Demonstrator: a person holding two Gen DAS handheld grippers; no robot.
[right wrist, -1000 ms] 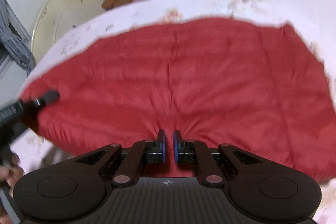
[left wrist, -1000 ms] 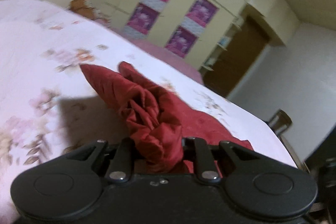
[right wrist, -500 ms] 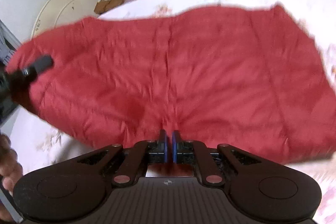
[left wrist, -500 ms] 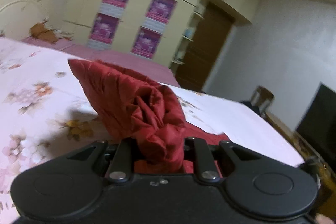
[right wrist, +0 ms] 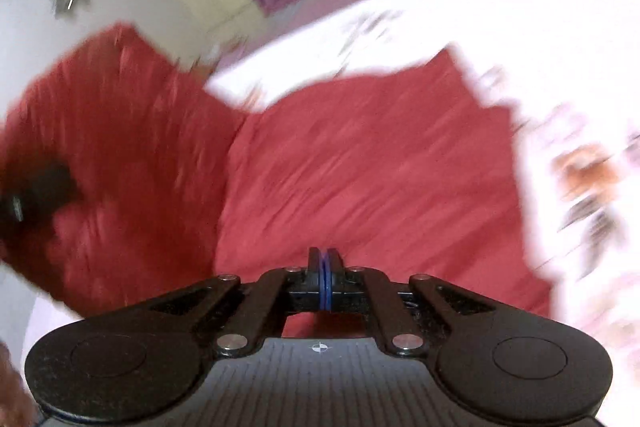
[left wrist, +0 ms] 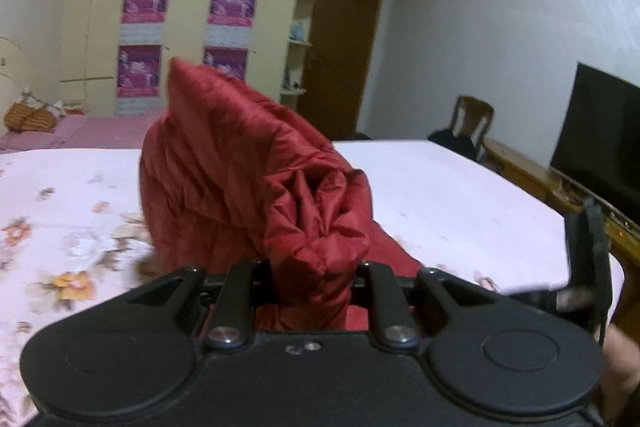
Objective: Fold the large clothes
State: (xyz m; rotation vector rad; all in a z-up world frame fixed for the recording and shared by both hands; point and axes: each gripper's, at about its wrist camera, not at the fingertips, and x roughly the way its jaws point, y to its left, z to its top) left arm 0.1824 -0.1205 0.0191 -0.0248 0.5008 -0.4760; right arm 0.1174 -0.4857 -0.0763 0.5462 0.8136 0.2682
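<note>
A large red padded garment (right wrist: 360, 163) lies on the bed with its left side lifted. My left gripper (left wrist: 312, 279) is shut on a bunched corner of the red garment (left wrist: 256, 179) and holds it up above the floral bedsheet (left wrist: 60, 227). My right gripper (right wrist: 325, 267) has its blue-edged pads pressed together at the near edge of the garment; the view is blurred and I cannot see cloth between them. The left gripper shows as a dark shape (right wrist: 36, 187) at the left of the right wrist view, and the right gripper (left wrist: 588, 267) at the right of the left wrist view.
A cream wardrobe with purple posters (left wrist: 184, 27) and a brown door (left wrist: 340, 51) stand behind the bed. A chair (left wrist: 468, 127) and a dark TV (left wrist: 604, 135) on a wooden stand are at the right. An orange pillow (left wrist: 32, 119) lies far left.
My left gripper has risen and swung right, lifting the garment's left corner off the bed. The right gripper's pads have closed together and that view has tilted and blurred.
</note>
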